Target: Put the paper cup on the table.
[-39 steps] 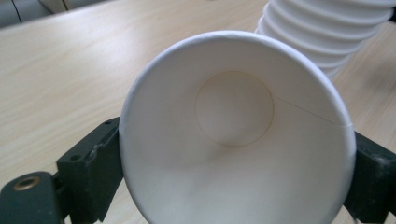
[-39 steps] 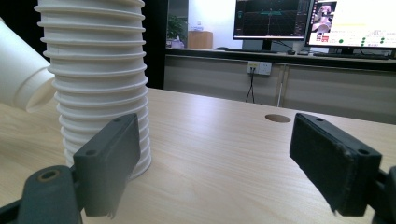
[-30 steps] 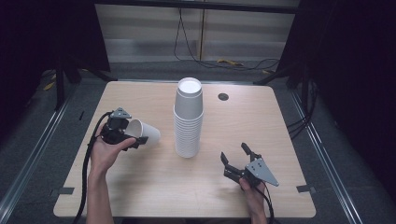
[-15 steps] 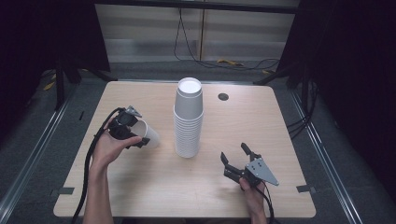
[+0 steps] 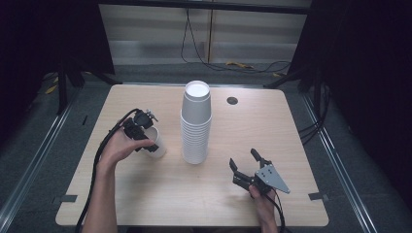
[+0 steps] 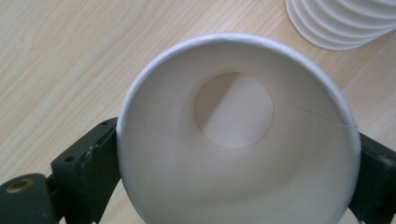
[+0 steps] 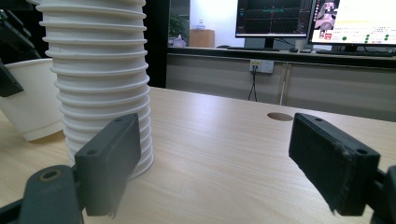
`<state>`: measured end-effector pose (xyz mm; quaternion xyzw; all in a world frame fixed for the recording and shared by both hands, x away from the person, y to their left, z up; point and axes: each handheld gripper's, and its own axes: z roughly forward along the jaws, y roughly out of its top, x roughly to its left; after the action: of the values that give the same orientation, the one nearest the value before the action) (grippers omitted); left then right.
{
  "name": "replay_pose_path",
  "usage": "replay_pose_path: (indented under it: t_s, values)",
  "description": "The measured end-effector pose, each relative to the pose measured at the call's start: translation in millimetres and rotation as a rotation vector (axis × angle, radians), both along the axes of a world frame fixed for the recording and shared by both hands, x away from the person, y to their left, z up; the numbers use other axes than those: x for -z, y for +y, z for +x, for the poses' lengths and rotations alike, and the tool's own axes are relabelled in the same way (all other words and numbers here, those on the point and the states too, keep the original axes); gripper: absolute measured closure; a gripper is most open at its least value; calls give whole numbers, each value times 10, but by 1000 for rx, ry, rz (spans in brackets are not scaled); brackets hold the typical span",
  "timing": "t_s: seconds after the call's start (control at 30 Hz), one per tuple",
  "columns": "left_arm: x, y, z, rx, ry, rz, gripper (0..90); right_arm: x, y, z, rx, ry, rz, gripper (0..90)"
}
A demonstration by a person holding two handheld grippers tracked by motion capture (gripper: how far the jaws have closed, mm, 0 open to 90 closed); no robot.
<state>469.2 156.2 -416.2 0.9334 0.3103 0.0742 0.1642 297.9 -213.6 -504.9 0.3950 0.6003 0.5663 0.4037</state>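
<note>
A tall stack of upside-down white paper cups (image 5: 196,124) stands at the middle of the wooden table (image 5: 272,126). Left of it, my left gripper (image 5: 149,141) is shut on a single white cup (image 5: 157,148), held mouth-up and slightly tilted just above the tabletop. The left gripper view looks straight into this cup (image 6: 233,130), a black jaw pressed on each side of its rim, with the stack's base (image 6: 336,23) at the top right. My right gripper (image 5: 245,167) rests open near the front right, holding nothing. Its view faces the stack (image 7: 98,70) and the held cup (image 7: 30,102).
A round cable hole (image 5: 232,101) sits in the table behind and right of the stack. Cables trail from both grippers off the front edge. Cabinets and lit monitors (image 7: 317,21) stand beyond the table's far side.
My left hand has shifted slightly right and turned downward, bringing the cup from lying sideways to mouth-up and lower, closer to the stack. The right gripper has stayed put.
</note>
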Motion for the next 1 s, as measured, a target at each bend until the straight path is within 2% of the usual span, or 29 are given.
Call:
replay_pose_path:
  t_s: [0.13, 0.23, 0.37, 0.47, 0.53, 0.57, 0.63, 0.67, 0.7, 0.77, 0.9, 0.93, 0.97, 1.0]
  values:
    - [5, -74, 48, 2, 9, 20, 66, 0, -1, 1, 0, 1, 1, 167]
    - [31, -140, 62, 23, 1, 25, 62, 0, -2, 0, 0, 0, 1, 169]
    - [84, -153, 64, 23, 5, -2, 51, 0, -7, 2, 3, 1, 2, 169]
    - [168, -122, 76, 3, 15, -42, 39, 0, -7, 1, 1, -1, 1, 170]
    - [224, -107, 75, 9, 19, -29, 36, 0, -8, 2, 1, -1, 3, 169]
    - [253, -97, 68, -9, 19, -45, 40, -1, -10, 0, 2, 1, 2, 169]
    - [286, -60, 61, -19, 8, -57, 104, 0, -9, 1, 2, -2, 3, 169]
    - [286, -60, 61, -19, 8, -57, 98, 0, -9, 1, 2, -2, 3, 169]
    - [296, -37, 42, -27, -7, -76, 100, 0, -8, 2, 3, 0, 3, 169]
    - [299, -26, 36, -23, -15, -80, 104, 0, -8, 1, 5, -2, 3, 168]
    - [354, 50, -25, -40, -81, -152, 101, 1, -10, 0, 3, -3, 2, 168]
    - [365, 60, -41, -42, -102, -151, 99, 1, -11, 1, 3, -4, 1, 168]
    - [365, 60, -41, -42, -102, -151, 98, 1, -11, 1, 3, -4, 1, 168]
    - [378, 92, -68, -48, -128, -175, 100, 1, -12, -1, 2, -3, 1, 168]
